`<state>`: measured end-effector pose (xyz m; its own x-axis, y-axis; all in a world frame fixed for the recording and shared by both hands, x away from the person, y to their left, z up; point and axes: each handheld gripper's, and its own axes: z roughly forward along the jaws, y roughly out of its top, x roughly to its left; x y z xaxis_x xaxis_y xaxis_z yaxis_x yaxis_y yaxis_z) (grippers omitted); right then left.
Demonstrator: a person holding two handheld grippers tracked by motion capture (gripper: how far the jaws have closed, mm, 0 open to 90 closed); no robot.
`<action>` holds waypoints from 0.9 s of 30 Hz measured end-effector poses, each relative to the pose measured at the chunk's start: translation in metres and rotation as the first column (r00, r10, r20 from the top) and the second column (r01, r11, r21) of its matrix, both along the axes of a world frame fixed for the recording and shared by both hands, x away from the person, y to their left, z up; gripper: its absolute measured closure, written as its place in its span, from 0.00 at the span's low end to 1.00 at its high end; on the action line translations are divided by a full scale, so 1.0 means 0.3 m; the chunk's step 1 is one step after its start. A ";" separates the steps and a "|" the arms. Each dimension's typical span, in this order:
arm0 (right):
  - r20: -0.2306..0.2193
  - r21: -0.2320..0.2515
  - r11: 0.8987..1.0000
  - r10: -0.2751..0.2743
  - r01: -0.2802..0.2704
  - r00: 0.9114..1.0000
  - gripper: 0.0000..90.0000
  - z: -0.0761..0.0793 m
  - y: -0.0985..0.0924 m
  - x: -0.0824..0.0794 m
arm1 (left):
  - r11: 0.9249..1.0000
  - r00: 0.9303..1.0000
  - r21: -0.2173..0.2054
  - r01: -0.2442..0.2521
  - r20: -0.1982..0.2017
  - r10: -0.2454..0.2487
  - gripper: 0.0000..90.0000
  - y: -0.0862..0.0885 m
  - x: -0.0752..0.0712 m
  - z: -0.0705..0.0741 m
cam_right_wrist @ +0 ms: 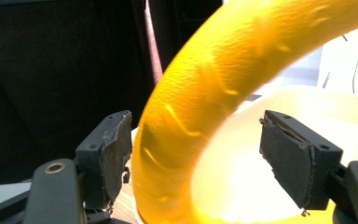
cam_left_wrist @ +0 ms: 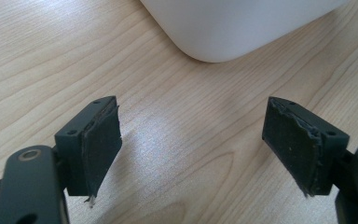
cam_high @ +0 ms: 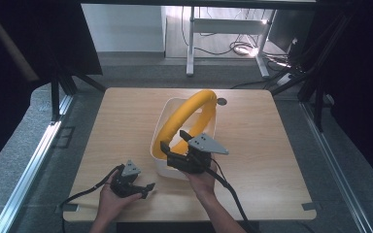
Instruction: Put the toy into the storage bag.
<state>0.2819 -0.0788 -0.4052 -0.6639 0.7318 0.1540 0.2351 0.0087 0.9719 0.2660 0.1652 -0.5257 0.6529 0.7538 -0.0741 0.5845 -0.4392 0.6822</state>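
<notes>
The right gripper (cam_high: pixel 172 139) stands wide, unclamped, straddling the yellow foam ring (cam_high: pixel 187 116) arching away in the white bin (cam_high: pixel 159 131); the left gripper (cam_high: pixel 145 189), wide and empty, rests farther off on the table (cam_high: pixel 262 145).

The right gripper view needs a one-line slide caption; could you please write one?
Open right tongs straddle a curved yellow tube arching out of the white bin, pads clear of it.

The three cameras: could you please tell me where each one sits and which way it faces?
High view: above the person's side, facing forward and down on the table; both forearms and tools show.
Left gripper view: on the left tool, facing the tabletop and the white bin; open jaws.
Right gripper view: on the right tool, facing the yellow tube; open jaws.
All share the bin.
</notes>
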 end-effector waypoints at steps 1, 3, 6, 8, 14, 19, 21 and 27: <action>0.000 0.000 1.000 0.000 0.000 1.000 0.29 0.000 0.000 0.000 | 1.000 1.000 0.000 0.000 0.000 0.000 0.22 0.000 0.000 0.000; 0.004 -0.003 1.000 0.003 -0.003 1.000 0.29 0.003 -0.023 -0.006 | 1.000 1.000 0.000 0.000 0.001 0.000 0.22 0.000 -0.001 0.001; 0.010 0.005 1.000 0.000 0.000 1.000 0.30 0.008 -0.079 -0.019 | 1.000 1.000 -0.002 -0.002 0.001 0.002 0.22 0.000 -0.001 0.001; 0.015 0.005 1.000 -0.005 0.005 1.000 0.30 0.007 -0.094 -0.019 | 1.000 1.000 -0.001 -0.003 0.001 0.003 0.22 0.000 0.000 0.001; 0.032 -0.021 0.999 -0.029 0.030 0.999 0.31 -0.006 -0.199 -0.020 | 1.000 1.000 0.003 -0.003 0.000 0.003 0.22 0.000 0.000 0.000; 0.049 -0.043 0.998 -0.041 0.043 0.998 0.32 -0.021 -0.249 -0.017 | 1.000 1.000 0.006 -0.004 0.001 0.004 0.22 0.001 0.000 0.001; 0.047 -0.056 0.997 -0.054 0.056 0.997 0.33 -0.035 -0.290 -0.012 | 1.000 1.000 0.005 -0.006 0.002 0.005 0.22 0.001 -0.001 0.002; 0.049 -0.089 0.990 -0.107 0.111 0.993 0.34 -0.070 -0.378 -0.004 | 1.000 1.000 0.005 -0.008 0.002 0.008 0.22 0.000 -0.001 0.000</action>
<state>0.2808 -0.1921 -0.4261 -0.5839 0.8099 0.0561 0.1969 0.0742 0.9776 0.2656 0.1652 -0.5256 0.6470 0.7594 -0.0690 0.5867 -0.4381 0.6810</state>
